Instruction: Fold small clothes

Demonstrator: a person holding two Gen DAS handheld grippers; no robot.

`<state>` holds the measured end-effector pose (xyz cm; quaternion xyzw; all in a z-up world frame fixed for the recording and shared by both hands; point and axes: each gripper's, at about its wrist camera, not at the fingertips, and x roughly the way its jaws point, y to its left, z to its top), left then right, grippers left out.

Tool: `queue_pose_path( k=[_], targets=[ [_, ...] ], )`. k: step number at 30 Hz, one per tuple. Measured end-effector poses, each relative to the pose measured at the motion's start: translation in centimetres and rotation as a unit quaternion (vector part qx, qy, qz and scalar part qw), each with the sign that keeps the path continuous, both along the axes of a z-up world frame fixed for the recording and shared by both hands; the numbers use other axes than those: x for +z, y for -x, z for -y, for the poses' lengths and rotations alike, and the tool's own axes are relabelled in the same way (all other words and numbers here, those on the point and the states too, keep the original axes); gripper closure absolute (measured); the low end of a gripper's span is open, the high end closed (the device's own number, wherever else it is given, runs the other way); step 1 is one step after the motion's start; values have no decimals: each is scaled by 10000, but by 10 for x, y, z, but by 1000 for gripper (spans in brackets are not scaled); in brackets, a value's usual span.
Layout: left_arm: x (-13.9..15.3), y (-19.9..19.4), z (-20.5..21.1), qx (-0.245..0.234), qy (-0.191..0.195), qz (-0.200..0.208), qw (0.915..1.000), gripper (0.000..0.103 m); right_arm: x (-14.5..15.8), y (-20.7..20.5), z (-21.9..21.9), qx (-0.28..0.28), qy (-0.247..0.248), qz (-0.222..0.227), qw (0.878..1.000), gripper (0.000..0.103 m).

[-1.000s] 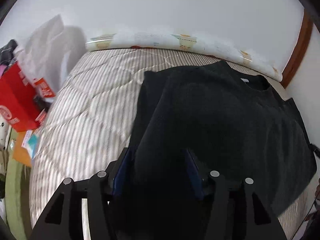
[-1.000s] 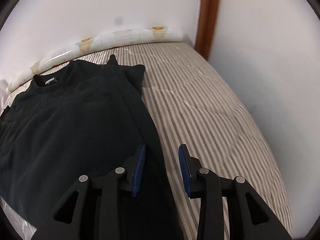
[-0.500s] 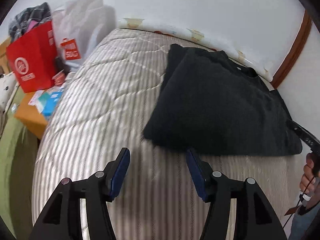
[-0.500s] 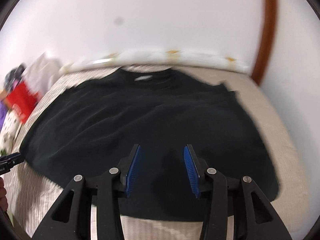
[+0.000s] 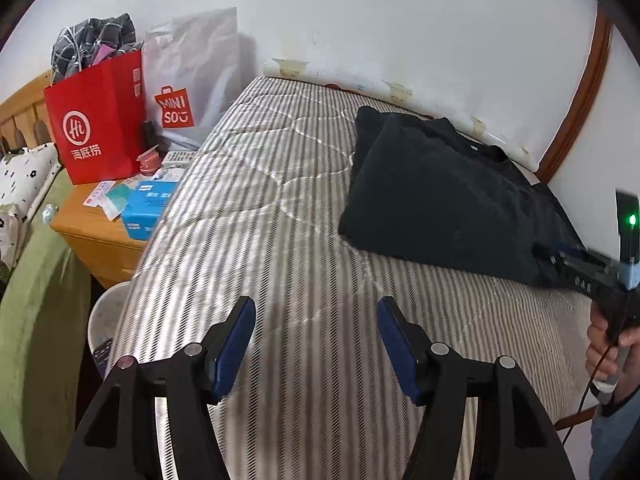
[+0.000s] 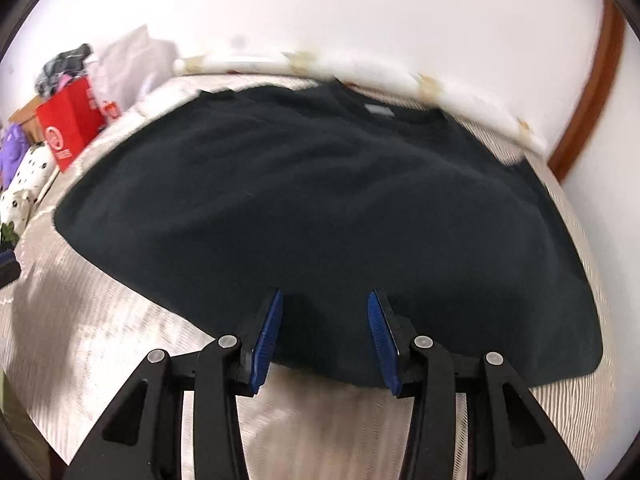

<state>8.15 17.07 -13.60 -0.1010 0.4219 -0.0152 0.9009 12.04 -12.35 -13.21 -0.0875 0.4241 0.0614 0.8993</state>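
So both grippers just let go and backed off: a second ago the left gripper (image 5: 316, 340) was right over the black shirt (image 5: 440, 196), now it's got bare striped mattress (image 5: 256, 216) between its jaws, which are opening with nothing in them. The shirt sits ahead and to the right of it, well apart, with its sides tucked in, so I'd guess the sleeve folds are done and the bottom-up fold is next. The right gripper (image 6: 324, 340) swung round to the hem, blue pads parted about halfway, hem edge just in front between them but not pinched. Plenty of open bed near the left tool; nightstand (image 5: 92, 224) clutter and the red bag (image 5: 96, 116) are off to its left.
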Motion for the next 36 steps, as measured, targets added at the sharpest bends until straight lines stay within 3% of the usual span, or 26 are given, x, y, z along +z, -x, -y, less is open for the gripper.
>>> queue_pose_path(
  k=[7,12,17,21,24,25,27,32,36],
  targets=[
    [-2,5,-21,-143,-15,-214,9997,37,8,1,-97,1067,115,96,9942,57],
    [-3,8,-35,-246,223,-232,9992,36,6,9,-155,2042,144,67,9788,53],
    [-7,4,-46,-279,486,-271,9981,35,-10,2,-185,2254,429,-20,9733,52],
    [-10,1,-51,-356,603,-268,9972,35,-20,-4,-205,2344,708,106,9695,43],
    [-12,-4,-51,-435,653,-275,9965,35,-26,-9,-219,2243,1017,230,9689,49],
    [-13,-6,-51,-465,665,-284,9963,35,-25,-10,-223,2236,1053,302,9685,65],
    [-14,-11,-49,-543,691,-330,9956,35,-26,-15,-227,2028,1242,420,9704,81],
    [-14,-23,-38,-787,670,-374,9939,35,8,-33,-189,1681,-124,119,9856,89],
    [-8,-38,-25,-952,721,-340,9923,35,66,-25,-132,1068,-723,954,9871,90]
  ],
)
